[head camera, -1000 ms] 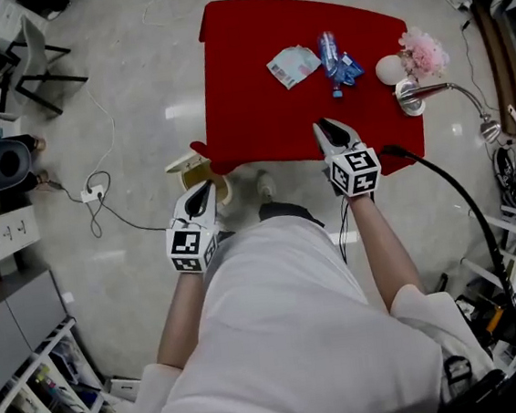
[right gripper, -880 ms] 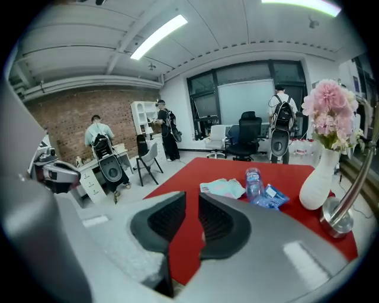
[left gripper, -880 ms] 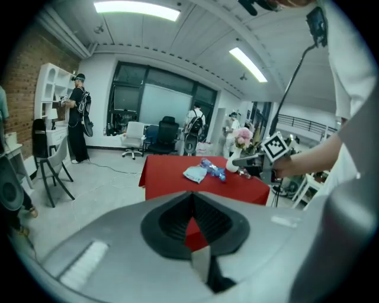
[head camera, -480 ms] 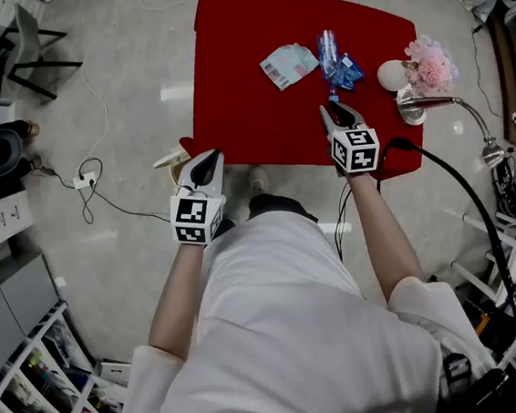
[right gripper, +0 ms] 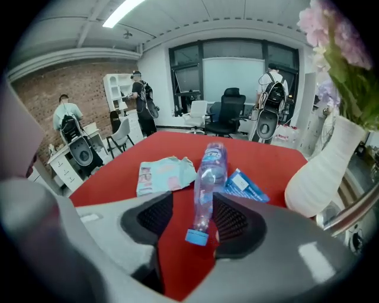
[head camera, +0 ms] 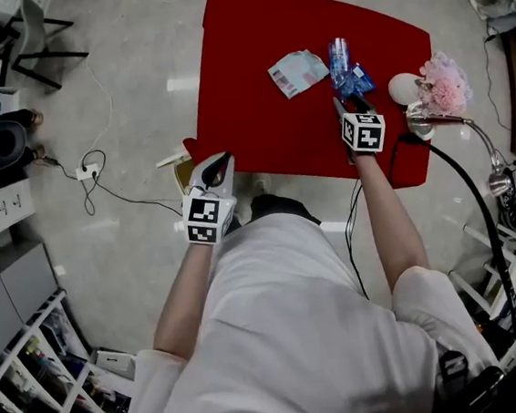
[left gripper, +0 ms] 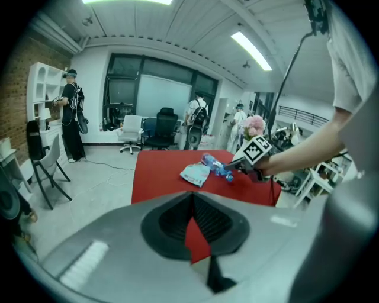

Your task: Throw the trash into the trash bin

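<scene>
**Desk trash: bottle lined up for pickup**

1. Red desk: carries all the trash.
2. Pale container on the floor at the desk's corner: probably the trash bin, though it is mostly hidden.
3. Left hand-held gripper: pressed together and empty, idling beside that container.
4. Right hand-held gripper: its jaws have just been opening and are now spread. They straddle the cap end of item 5 without pinching it, ready to grasp by my reading.
5. Clear plastic bottle: lying on the desk.
6. Crumpled packet: untouched, beside the bottle.
7. Blue wrapper: untouched, beside the bottle.
</scene>
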{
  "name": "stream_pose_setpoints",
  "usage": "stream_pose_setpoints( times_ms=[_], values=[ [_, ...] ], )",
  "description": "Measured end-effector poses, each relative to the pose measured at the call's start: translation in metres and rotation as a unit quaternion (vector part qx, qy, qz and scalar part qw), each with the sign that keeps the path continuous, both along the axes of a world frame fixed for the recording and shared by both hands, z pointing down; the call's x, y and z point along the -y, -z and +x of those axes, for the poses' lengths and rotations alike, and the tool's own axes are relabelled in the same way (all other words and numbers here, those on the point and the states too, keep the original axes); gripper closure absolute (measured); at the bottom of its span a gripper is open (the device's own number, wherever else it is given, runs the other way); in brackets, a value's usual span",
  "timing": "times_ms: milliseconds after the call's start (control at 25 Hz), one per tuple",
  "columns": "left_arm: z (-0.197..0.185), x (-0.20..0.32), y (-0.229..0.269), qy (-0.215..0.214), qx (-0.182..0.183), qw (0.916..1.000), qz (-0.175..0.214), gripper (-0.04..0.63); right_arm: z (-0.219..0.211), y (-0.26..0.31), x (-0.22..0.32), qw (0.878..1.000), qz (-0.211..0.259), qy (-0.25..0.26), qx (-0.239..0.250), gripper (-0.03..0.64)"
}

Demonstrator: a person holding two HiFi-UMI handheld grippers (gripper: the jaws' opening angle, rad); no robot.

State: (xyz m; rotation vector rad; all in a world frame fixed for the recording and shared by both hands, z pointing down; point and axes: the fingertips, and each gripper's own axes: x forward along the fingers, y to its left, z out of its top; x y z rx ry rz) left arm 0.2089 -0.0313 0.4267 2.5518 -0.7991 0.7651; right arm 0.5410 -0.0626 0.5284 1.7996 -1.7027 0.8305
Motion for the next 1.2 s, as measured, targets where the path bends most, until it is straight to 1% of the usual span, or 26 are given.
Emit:
stream_pose_setpoints(
  times_ms=[120, 240, 320, 360, 400, 440, 480, 640, 920, 1200],
  values=[
    [-0.006, 0.003, -0.011, 0.009, 0.003, 1.0, -0.003, 0.591, 0.013, -0.02, 0.007, 0.999, -0.028, -0.02, -0.011, 0.366],
    [-0.005, 0.004, -0.018, 0.005, 0.006, 0.9999, -0.015, 0.591, 0.022, -0.049, 0.006, 0.996, -0.078, -0.032, -0.022, 0.299],
    [-0.003, 0.002, -0.021, -0.001, 0.01, 0.9997, -0.023, 0.591, 0.023, -0.068, 0.003, 0.993, -0.108, -0.031, -0.019, 0.299],
    [-0.002, 0.002, -0.022, -0.003, 0.011, 0.9996, -0.024, 0.591, 0.024, -0.074, 0.001, 0.993, -0.115, -0.034, -0.016, 0.301],
    [-0.002, 0.002, -0.023, -0.004, 0.012, 0.9996, -0.024, 0.591, 0.026, -0.076, 0.0, 0.992, -0.118, -0.04, -0.016, 0.335],
    [-0.002, 0.003, -0.024, -0.005, 0.012, 0.9996, -0.024, 0.591, 0.029, -0.076, 0.0, 0.992, -0.116, -0.048, -0.017, 0.454],
    [-0.003, 0.003, -0.026, -0.004, 0.013, 0.9996, -0.024, 0.591, 0.031, -0.075, 0.0, 0.992, -0.113, -0.054, -0.015, 0.466],
    [-0.009, 0.002, -0.03, 0.007, 0.014, 0.9995, -0.026, 0.591, 0.032, -0.068, 0.001, 0.994, -0.096, -0.052, -0.012, 0.471],
    [-0.027, 0.0, -0.022, 0.025, 0.006, 0.9996, -0.013, 0.591, 0.027, -0.031, 0.004, 0.997, -0.051, -0.052, -0.04, 0.473],
    [-0.043, -0.007, -0.017, 0.033, 0.003, 0.9994, -0.006, 0.591, 0.01, -0.012, -0.001, 0.998, -0.035, -0.043, -0.036, 0.474]
  ],
)
